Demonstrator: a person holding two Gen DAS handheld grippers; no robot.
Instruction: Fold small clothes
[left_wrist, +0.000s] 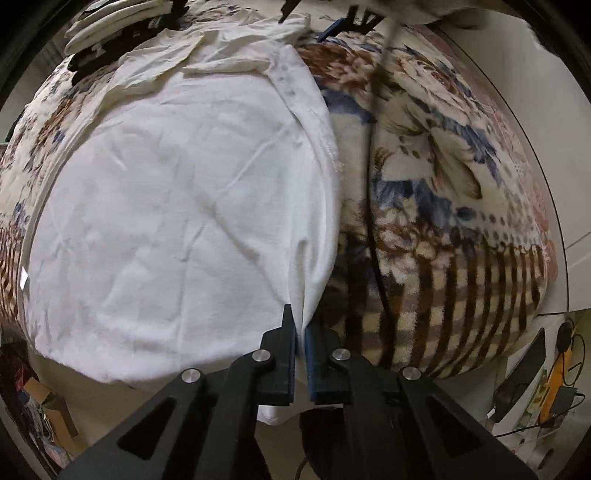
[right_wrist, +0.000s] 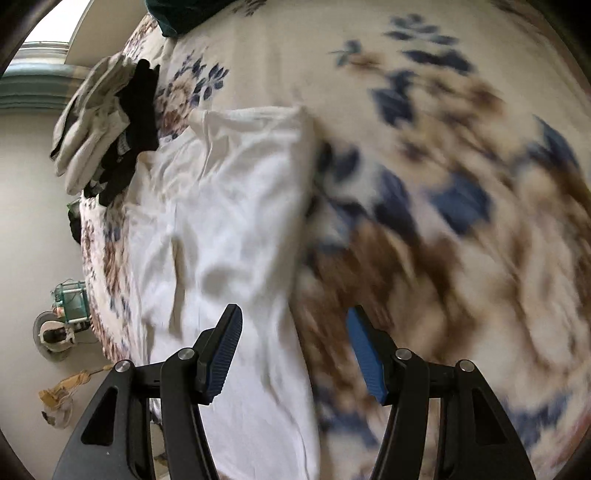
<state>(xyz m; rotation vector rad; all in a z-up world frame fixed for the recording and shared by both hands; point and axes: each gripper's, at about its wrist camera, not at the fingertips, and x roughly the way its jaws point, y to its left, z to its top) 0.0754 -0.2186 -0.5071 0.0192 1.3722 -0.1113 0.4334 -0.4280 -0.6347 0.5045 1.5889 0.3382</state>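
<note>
A white garment (left_wrist: 177, 206) lies spread flat on a floral blanket (left_wrist: 443, 155). My left gripper (left_wrist: 300, 325) is shut on the garment's near right edge, where the cloth bunches between the fingers. The right gripper (left_wrist: 347, 22) shows at the far top of the left wrist view, beyond the garment. In the right wrist view the same white garment (right_wrist: 229, 221) lies lengthwise, and my right gripper (right_wrist: 295, 321) is open and empty, just above the garment's right edge. That view is blurred by motion.
A stack of folded cream and black clothes (right_wrist: 107, 129) sits at the blanket's far corner, also in the left wrist view (left_wrist: 110, 22). The blanket (right_wrist: 443, 184) extends wide to the right. Floor clutter and cables (left_wrist: 554, 387) lie beyond the bed edge.
</note>
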